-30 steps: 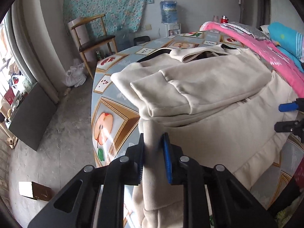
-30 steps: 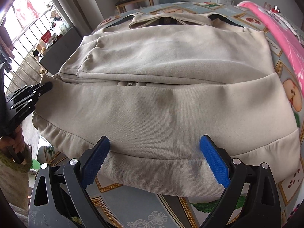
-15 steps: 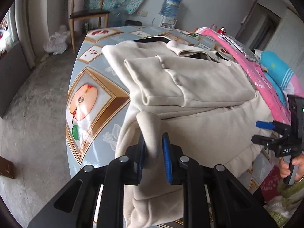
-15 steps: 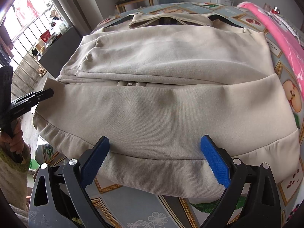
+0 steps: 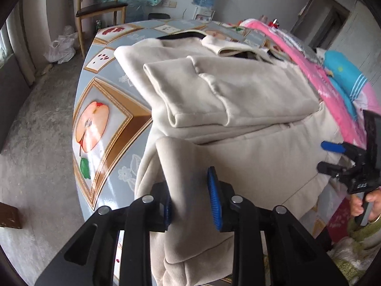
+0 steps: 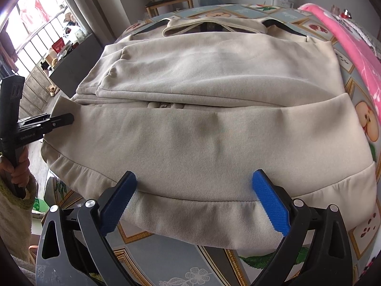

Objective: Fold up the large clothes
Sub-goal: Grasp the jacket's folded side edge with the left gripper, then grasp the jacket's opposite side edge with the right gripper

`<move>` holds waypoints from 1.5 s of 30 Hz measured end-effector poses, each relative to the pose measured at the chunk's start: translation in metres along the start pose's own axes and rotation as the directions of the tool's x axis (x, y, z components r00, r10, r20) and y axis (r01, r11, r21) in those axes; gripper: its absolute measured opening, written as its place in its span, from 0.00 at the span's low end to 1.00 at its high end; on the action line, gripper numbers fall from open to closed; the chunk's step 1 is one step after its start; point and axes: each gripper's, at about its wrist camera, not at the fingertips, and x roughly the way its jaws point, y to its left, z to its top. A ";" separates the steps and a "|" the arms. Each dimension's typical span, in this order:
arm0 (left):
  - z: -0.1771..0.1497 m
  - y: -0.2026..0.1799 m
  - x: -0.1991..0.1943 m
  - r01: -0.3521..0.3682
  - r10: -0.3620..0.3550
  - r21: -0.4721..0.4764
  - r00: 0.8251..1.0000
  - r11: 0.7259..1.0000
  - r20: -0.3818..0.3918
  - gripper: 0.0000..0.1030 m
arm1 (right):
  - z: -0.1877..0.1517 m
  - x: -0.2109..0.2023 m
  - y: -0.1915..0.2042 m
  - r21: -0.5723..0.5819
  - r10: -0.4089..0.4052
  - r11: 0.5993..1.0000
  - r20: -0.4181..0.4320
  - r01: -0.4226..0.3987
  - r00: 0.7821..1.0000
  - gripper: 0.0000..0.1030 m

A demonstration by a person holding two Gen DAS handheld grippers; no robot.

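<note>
Left gripper [image 5: 190, 190]: having just been opening its jaws, with the cream corner fold between them; left pad lying against the cloth, right pad standing clear, so letting go rather than pinching.
Right gripper [image 6: 194, 195]: hanging wide open over the hem at 6 o'clock in its own view, holding nothing, pads apart from the cloth.
Hem band [image 6: 190, 219]: lying along the near table edge, drooping slightly over it at 8 o'clock.
Sweatshirt [image 6: 209, 124]: lying flat and face-down-looking on the table, sleeves folded across the body, collar at 12 o'clock.
Folded sleeves [image 5: 226, 95]: stacking at the middle, lying beyond the released corner at 12 o'clock in the left view.
Tablecloth [image 5: 100, 124]: fruit-printed, showing at 9 o'clock beside the garment.
Step in hand, judged: finishing the release of the left hem corner, then preparing the bottom-to-collar fold.
Doing it well: clearing the left pad fully off the cloth before withdrawing, avoiding dragging the corner back over the edge.
Next grip, judged: taking both hem corners evenly, matching height, keeping the sleeve stack undisturbed.
Risk: snagging the cloth on the ribbed pad, skewing the hem line.
Pink blanket [image 6: 352, 43]: lying far off at 2 o'clock, staying clear of the fold path.
</note>
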 end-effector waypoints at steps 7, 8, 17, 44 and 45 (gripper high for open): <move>0.001 -0.019 0.003 -0.161 0.161 0.005 0.987 0.987 -0.006 0.25 | -0.002 -0.006 -0.003 0.013 0.021 1.000 0.011 -0.021 1.000 0.92; 0.000 -0.024 0.003 -0.200 0.200 0.020 0.980 0.980 0.001 0.25 | -0.003 -0.012 -0.007 0.020 0.036 0.999 0.025 -0.037 0.999 0.92; -0.004 -0.051 -0.001 -0.393 0.389 0.085 0.919 0.915 0.058 0.22 | 0.015 -0.085 -0.106 0.173 -0.026 0.985 0.222 -0.013 0.975 0.91; -0.005 -0.055 0.004 -0.451 0.448 0.048 0.891 0.891 0.071 0.10 | 0.043 -0.030 -0.178 0.115 0.187 0.975 0.047 -0.191 0.981 0.50; -0.004 -0.055 0.005 -0.450 0.447 0.048 0.892 0.892 0.068 0.10 | 0.046 -0.026 -0.181 0.127 0.183 0.974 0.048 -0.188 0.982 0.50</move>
